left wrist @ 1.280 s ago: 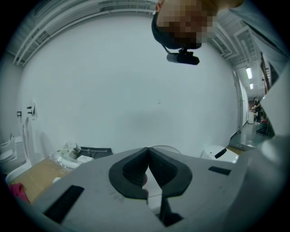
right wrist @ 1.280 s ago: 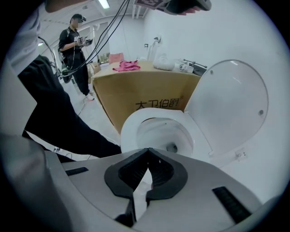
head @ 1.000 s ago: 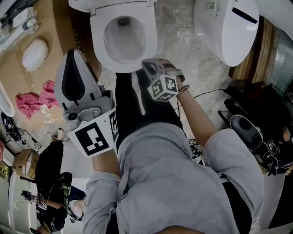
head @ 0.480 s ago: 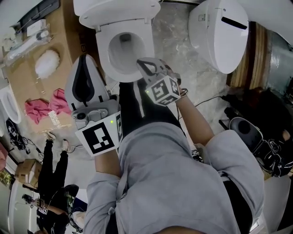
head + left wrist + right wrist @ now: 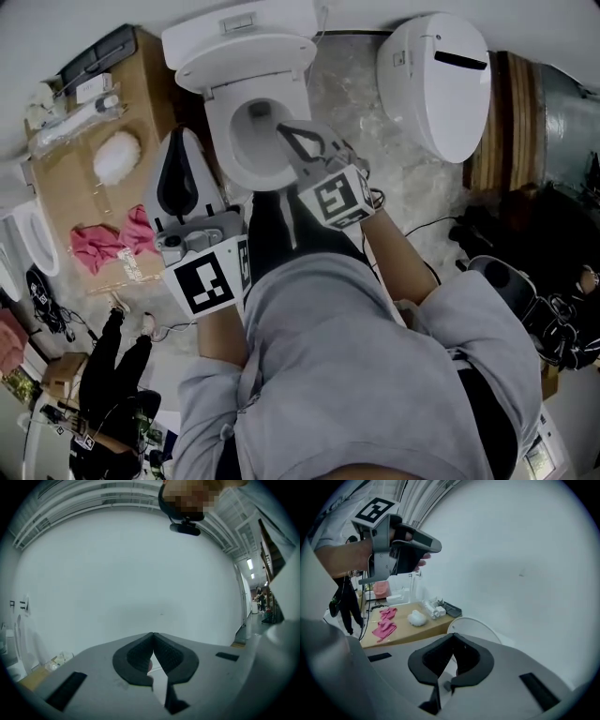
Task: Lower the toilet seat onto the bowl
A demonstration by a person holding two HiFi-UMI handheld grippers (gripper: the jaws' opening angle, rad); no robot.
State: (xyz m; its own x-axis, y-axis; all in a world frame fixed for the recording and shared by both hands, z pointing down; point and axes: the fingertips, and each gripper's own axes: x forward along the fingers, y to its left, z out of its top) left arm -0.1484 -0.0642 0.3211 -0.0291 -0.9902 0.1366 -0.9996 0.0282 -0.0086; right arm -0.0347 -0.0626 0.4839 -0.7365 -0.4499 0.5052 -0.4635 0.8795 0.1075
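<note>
The white toilet stands at the top of the head view with its bowl [image 5: 246,141] open. Its seat and lid [image 5: 239,47] are raised at the back, seen edge-on. The same raised white seat shows as a round rim [image 5: 476,626] just beyond my right gripper [image 5: 453,637], which is shut on nothing. In the head view my right gripper [image 5: 281,128] hangs over the bowl's right side. Left of the bowl, my left gripper [image 5: 182,136] is also shut and empty. It faces a bare white wall [image 5: 140,573] in the left gripper view.
A second white toilet [image 5: 436,80] with its lid down stands to the right. On the left a cardboard surface [image 5: 141,103] carries pink cloths [image 5: 112,239], a white puff [image 5: 117,155] and small bottles. Cables and dark gear lie on the floor at the right.
The view has drawn back, so the toilet sits lower in the picture. Both grippers have moved up toward the bowl, and the right one now overlaps its rim. Jaws stayed shut.
</note>
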